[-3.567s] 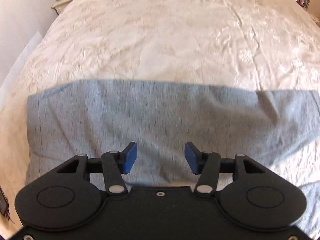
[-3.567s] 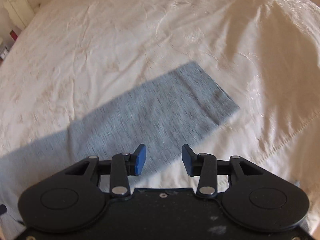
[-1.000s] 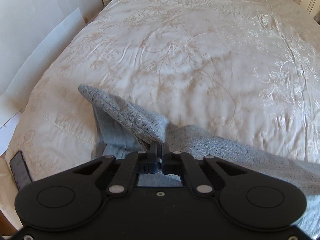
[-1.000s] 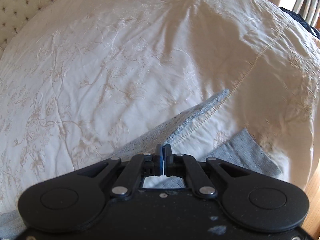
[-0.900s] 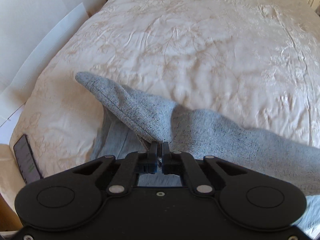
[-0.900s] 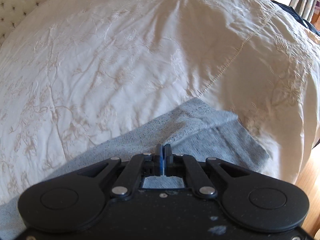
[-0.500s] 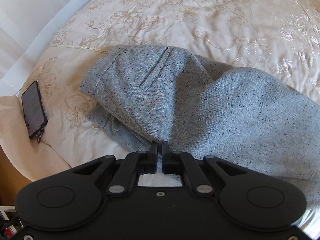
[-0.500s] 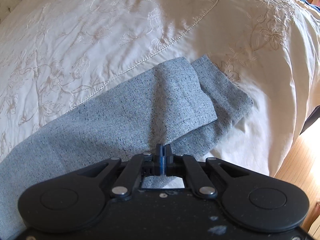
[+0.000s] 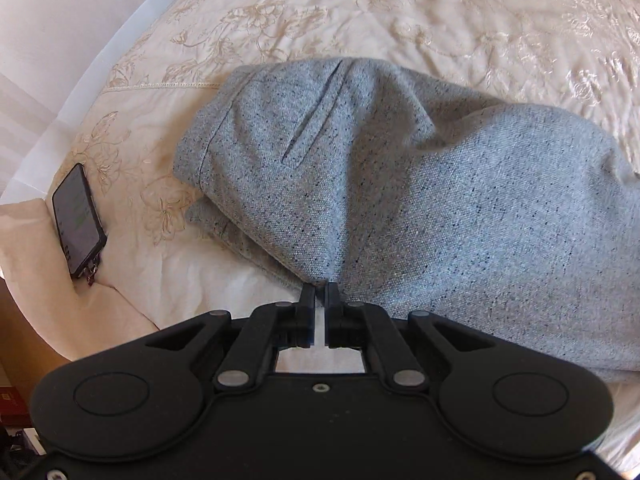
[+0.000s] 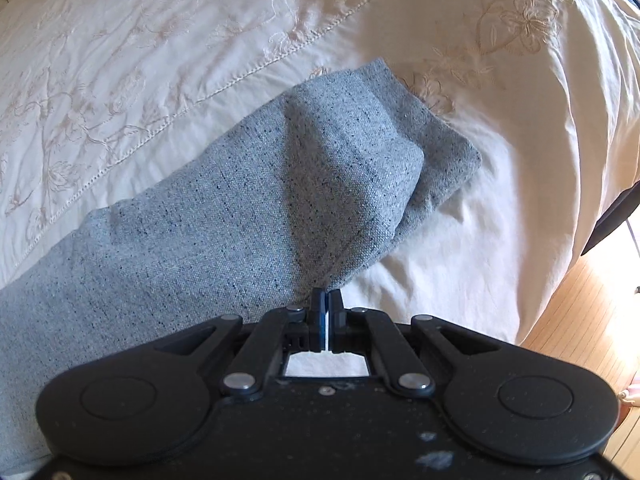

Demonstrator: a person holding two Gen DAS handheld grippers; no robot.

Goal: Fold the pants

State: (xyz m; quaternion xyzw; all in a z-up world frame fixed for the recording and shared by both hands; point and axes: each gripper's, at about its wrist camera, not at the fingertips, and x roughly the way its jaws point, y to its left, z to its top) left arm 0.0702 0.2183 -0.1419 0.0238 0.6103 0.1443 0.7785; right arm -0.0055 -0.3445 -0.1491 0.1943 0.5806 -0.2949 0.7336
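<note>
Grey speckled pants (image 9: 400,184) lie on a cream embroidered bedspread (image 9: 400,12), one layer folded over another. The left wrist view shows the waist end with a slit pocket (image 9: 312,120). My left gripper (image 9: 319,292) is shut on the pants' near edge. The right wrist view shows the leg-hem end of the pants (image 10: 280,184), its upper layer lying over the lower one. My right gripper (image 10: 328,300) is shut on the pants' near edge there.
A black phone (image 9: 78,218) lies at the bed's left edge beside a white wall (image 9: 60,20). The bedspread (image 10: 520,160) drops off on the right to a wooden floor (image 10: 592,320). A dark object (image 10: 616,216) stands at the right edge.
Both grippers closed on the flat pants, lifted an edge and carried it back toward me over the other layer. In the last half second the fold has come lower and closer.
</note>
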